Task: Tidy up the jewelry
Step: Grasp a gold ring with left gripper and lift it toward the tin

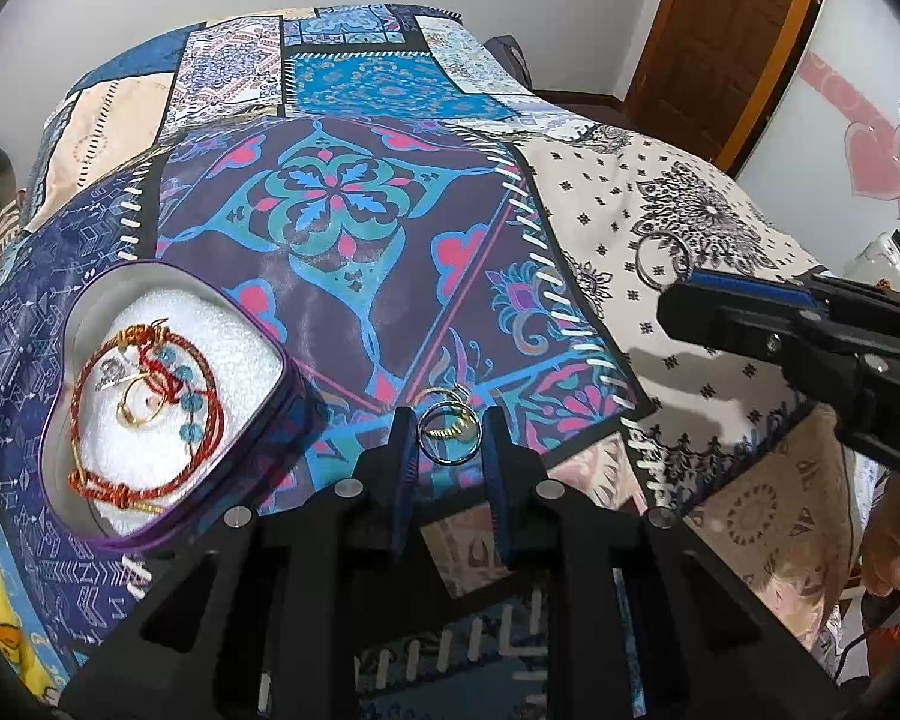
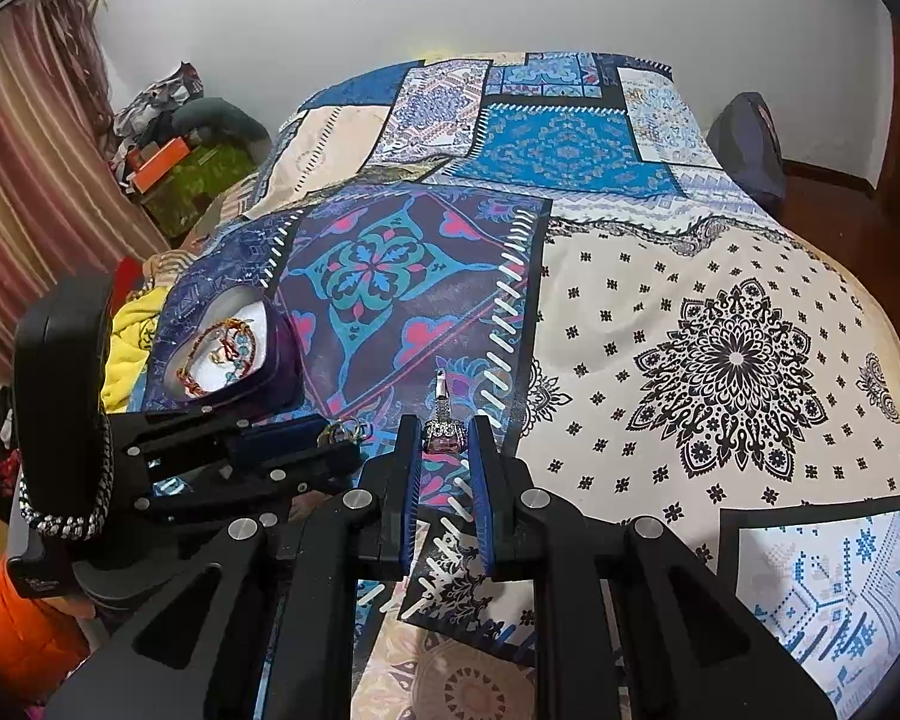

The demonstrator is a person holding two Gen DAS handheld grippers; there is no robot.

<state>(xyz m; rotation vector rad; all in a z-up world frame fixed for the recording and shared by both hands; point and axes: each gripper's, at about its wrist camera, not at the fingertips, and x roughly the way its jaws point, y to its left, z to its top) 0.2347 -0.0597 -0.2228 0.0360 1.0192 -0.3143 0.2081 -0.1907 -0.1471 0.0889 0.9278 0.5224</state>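
Observation:
A heart-shaped tin (image 1: 60,354) lined with white foam sits on the bedspread at the left and holds red cord bracelets (image 1: 144,414), teal beads and a gold ring. My left gripper (image 1: 450,420) is to the right of the tin, shut on a silver ring (image 1: 450,459) and a gold ring (image 1: 444,431) that overlap on the cloth. In the right wrist view my right gripper (image 2: 444,426) is shut on a silver ring with a pink stone (image 2: 444,437), held above the bedspread. In that view the left gripper (image 2: 330,435) and tin (image 2: 279,360) lie to its left.
A patchwork bedspread (image 1: 720,192) covers the bed, whose near edge runs just below both grippers. A yellow cloth (image 2: 129,330) and clutter (image 2: 168,162) lie off the bed's left side. A wooden door (image 1: 720,30) stands far right. A dark cushion (image 2: 750,144) rests at the far end.

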